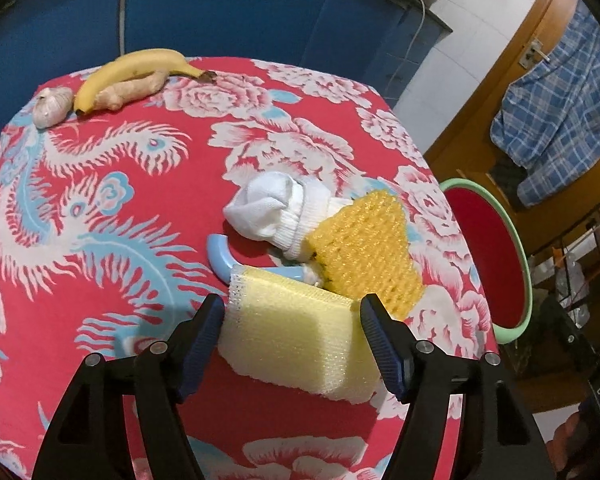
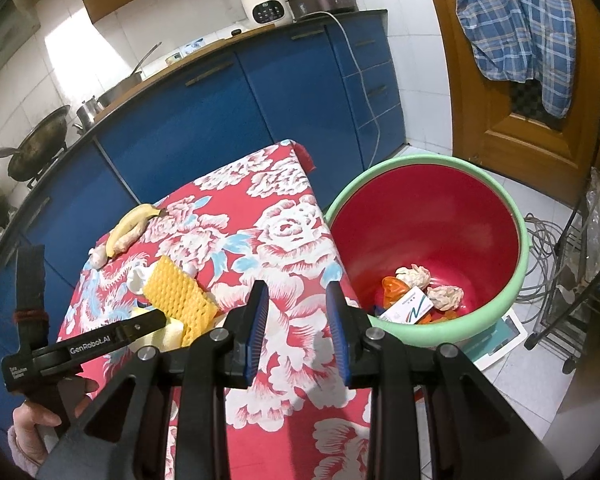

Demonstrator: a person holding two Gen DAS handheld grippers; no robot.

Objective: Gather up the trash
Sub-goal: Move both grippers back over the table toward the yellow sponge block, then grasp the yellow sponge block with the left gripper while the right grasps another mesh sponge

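1. The left gripper [image 1: 292, 312] straddles a pale yellow foam block [image 1: 300, 344] on the red flowered tablecloth [image 1: 140, 208]; its jaws stand spread, with the pads beside the block's two sides and not squeezing it
2. The right gripper [image 2: 298, 320] hangs over the cloth's near edge, its jaws partly apart with nothing between them
3. Just beyond the block lie an orange foam net [image 1: 364, 256], a white sock [image 1: 276, 212] and a blue curved piece [image 1: 218, 252]
4. Beside the table stands the red bin [image 2: 516, 280], with crumpled tissues [image 2: 444, 294] inside
5. At the far edge lie a banana [image 1: 136, 70], ginger [image 1: 134, 92] and garlic [image 1: 52, 106]
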